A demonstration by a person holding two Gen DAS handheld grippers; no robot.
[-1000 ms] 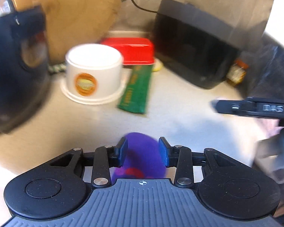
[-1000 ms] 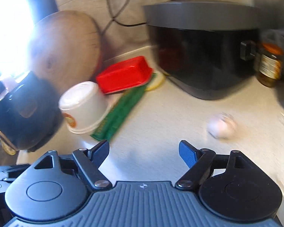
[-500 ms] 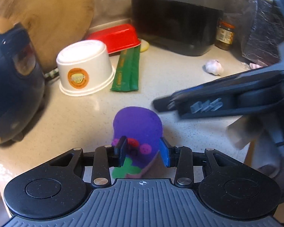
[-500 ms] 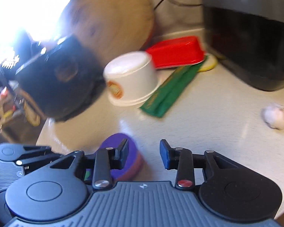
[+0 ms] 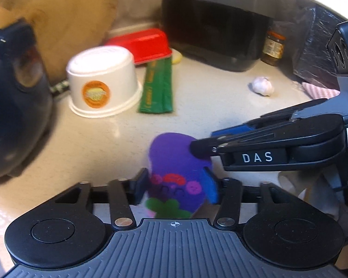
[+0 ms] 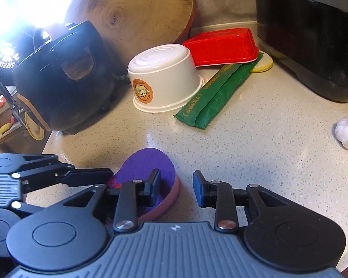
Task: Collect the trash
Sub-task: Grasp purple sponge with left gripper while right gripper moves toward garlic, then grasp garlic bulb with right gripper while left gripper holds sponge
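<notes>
Purple felt toy (image 5: 174, 159) between left gripper (image 5: 177, 186) jaws, opening. Right gripper (image 6: 176, 188) closing, nothing pinched, toy left of gap.

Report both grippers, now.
Left gripper: opening, purple toy between its pads.
Right gripper: closing around the toy's edge, not yet gripping.

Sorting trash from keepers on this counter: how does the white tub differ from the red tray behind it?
The white tub is round and tall; the red tray is rectangular and shallow. The tub carries an orange round label; the tray shows none. The tub stands nearer, beside the green packet; the tray lies behind. Both are upside down.
</notes>
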